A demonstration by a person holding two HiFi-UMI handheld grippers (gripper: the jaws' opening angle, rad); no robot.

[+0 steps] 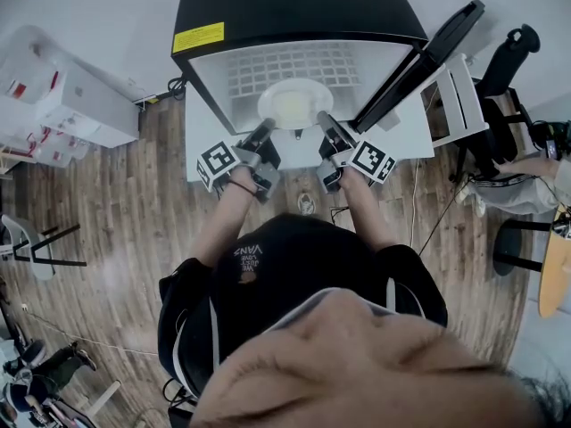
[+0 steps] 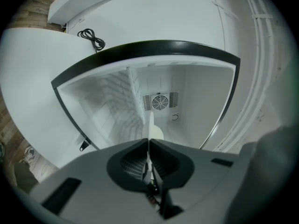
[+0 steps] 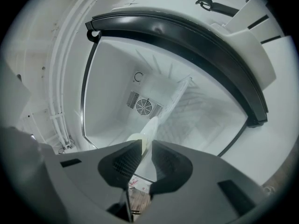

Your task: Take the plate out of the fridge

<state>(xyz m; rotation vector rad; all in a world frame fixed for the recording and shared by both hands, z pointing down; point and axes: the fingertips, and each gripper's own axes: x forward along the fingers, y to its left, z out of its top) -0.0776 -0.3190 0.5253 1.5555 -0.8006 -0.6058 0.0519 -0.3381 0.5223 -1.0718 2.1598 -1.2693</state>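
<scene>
A pale round plate (image 1: 294, 103) lies on the wire shelf (image 1: 294, 65) at the mouth of the open black mini fridge (image 1: 285, 7). My left gripper (image 1: 266, 128) is shut on the plate's left rim. In the left gripper view the plate (image 2: 153, 127) shows edge-on, pinched between the jaws of the left gripper (image 2: 149, 146). My right gripper (image 1: 325, 121) has the right rim. In the right gripper view the plate (image 3: 150, 127) runs between the narrowed jaws of the right gripper (image 3: 145, 146), whose pads touch it.
The fridge door (image 1: 419, 65) hangs open to the right, close beside my right gripper. The fridge stands on a white platform (image 1: 401, 141) on the wooden floor. White shelving (image 1: 62, 96) is at the left. A seated person (image 1: 526, 176) is at the far right.
</scene>
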